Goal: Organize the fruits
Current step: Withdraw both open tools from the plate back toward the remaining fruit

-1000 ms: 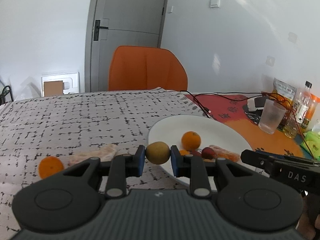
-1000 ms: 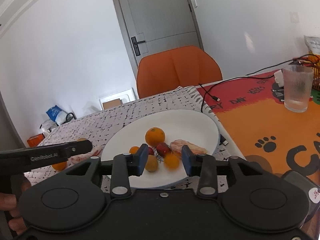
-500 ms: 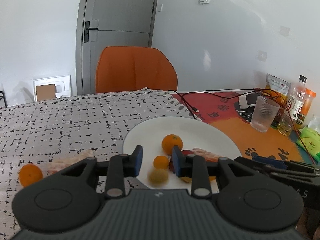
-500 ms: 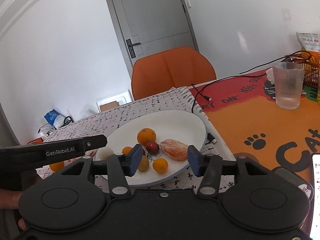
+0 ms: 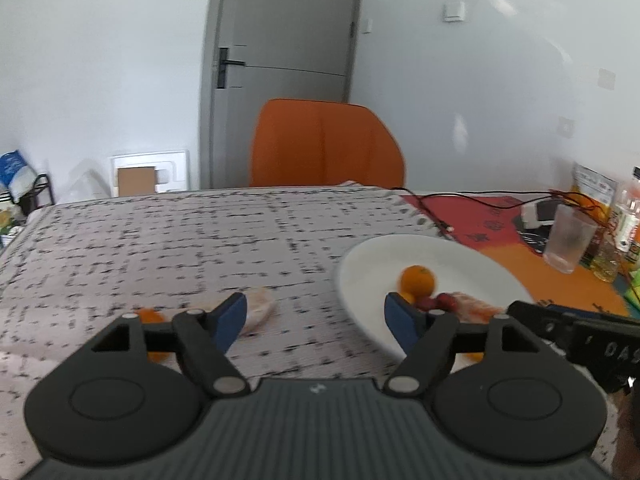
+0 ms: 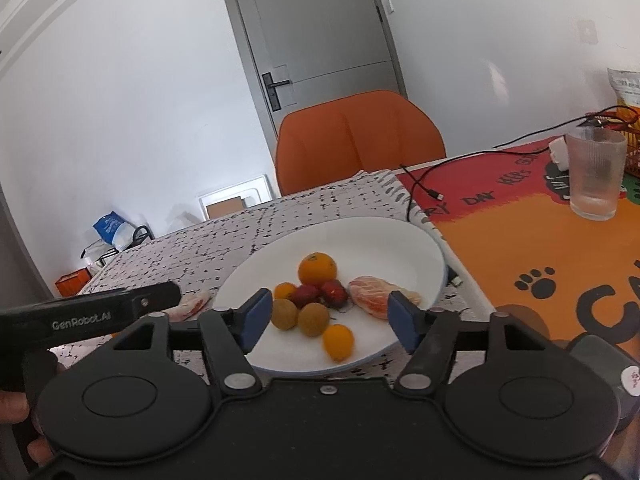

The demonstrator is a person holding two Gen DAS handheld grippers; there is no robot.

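- I am seeing a white plate point(image 6: 400, 236) carrying an orange mandarin point(image 6: 317, 268), two dark red fruits point(image 6: 334, 293) and two yellow-brown ones point(image 6: 313, 319).
- My grippers are showing blue pads point(image 6: 256, 314) on black fingers.
- The tablecloth point(image 5: 160, 240) is showing black dashes on white.
- An orange chair point(image 6: 356, 136) is standing before a grey door point(image 6: 316, 32).

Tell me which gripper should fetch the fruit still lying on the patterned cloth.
Left, probably. The left gripper, jaws opening with nothing between them, sits over the cloth beside the peeled segment and the small orange. The right gripper, also opening and empty, faces the white plate.
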